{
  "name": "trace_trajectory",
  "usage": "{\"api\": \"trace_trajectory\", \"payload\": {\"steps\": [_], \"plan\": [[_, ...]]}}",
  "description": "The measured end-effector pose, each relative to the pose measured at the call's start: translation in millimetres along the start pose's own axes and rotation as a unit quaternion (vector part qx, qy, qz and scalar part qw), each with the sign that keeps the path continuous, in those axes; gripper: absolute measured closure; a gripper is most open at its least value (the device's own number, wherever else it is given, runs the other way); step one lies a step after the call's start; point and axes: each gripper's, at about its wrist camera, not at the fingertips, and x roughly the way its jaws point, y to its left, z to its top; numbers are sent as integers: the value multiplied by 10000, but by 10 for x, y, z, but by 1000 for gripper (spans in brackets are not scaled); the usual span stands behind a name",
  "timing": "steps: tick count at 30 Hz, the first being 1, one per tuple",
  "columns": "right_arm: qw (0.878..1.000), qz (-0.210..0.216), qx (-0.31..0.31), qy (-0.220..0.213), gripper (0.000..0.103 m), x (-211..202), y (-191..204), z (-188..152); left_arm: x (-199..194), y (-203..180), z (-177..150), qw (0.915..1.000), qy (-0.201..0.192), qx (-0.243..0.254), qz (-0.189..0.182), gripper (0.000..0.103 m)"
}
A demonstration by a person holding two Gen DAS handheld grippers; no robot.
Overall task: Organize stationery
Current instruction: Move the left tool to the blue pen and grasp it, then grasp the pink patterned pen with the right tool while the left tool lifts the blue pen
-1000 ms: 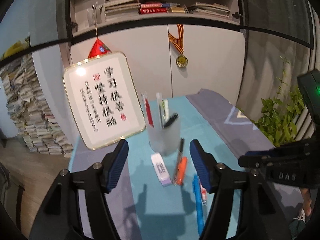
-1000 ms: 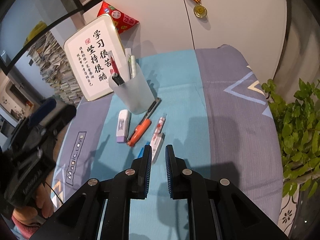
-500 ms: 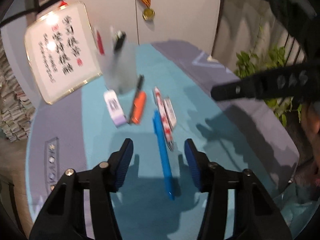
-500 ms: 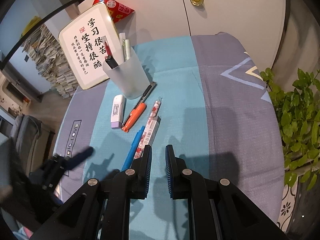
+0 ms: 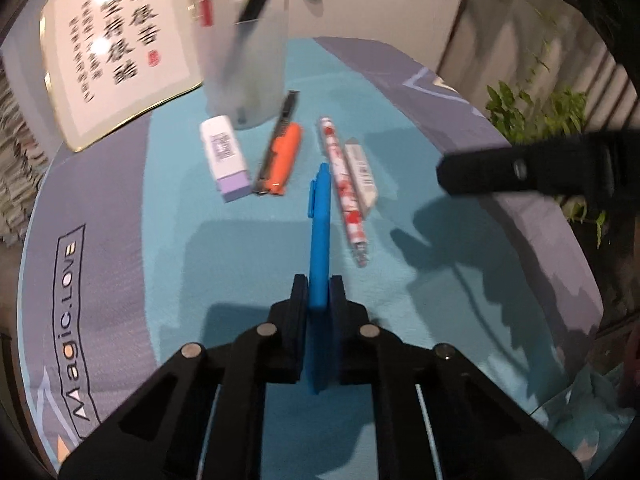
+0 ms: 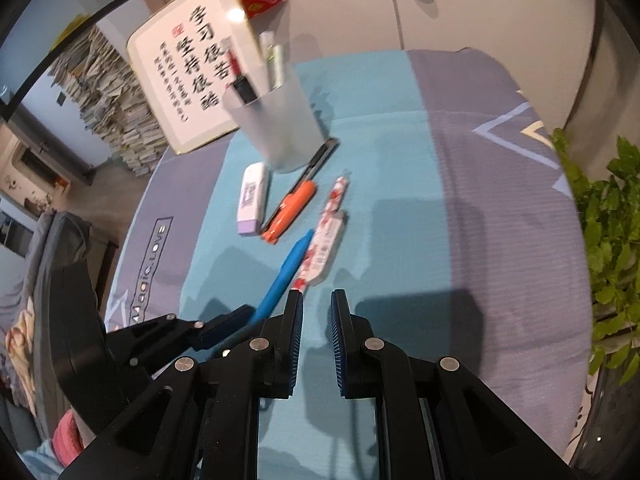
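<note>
Blue pen [image 5: 320,236] lies on the cloth [image 5: 248,264], its rear end clamped between the left gripper [image 5: 319,300] fingers. The right gripper [image 6: 316,312] hovers nearby, fingers slightly apart and empty. The pickup looks made; next, judging by the task, comes lifting and tipping the pen upright into the cup [image 6: 276,128]. The cloth reads "Magic.LOVE"; the Chinese on the plaque [image 6: 188,80] is too blurred to read surely.

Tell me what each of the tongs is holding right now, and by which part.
The left tongs are shut on the blue pen, near its rear end. The right tongs hold nothing; a narrow gap shows between their fingers.
</note>
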Motion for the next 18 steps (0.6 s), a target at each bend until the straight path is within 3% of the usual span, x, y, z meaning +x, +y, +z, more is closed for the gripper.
{"api": "trace_trajectory", "payload": {"steps": [6, 12, 18], "plan": [[9996, -3, -111, 265, 89, 198, 129, -27, -147, 254, -182, 9994, -106, -300, 168, 95], [9988, 9, -117, 467, 79, 390, 262, -36, -323, 420, -343, 9986, -134, -442, 259, 95], [9980, -304, -49, 553, 78, 549, 358, -1, -335, 445, -335, 9985, -155, -456, 263, 95]]}}
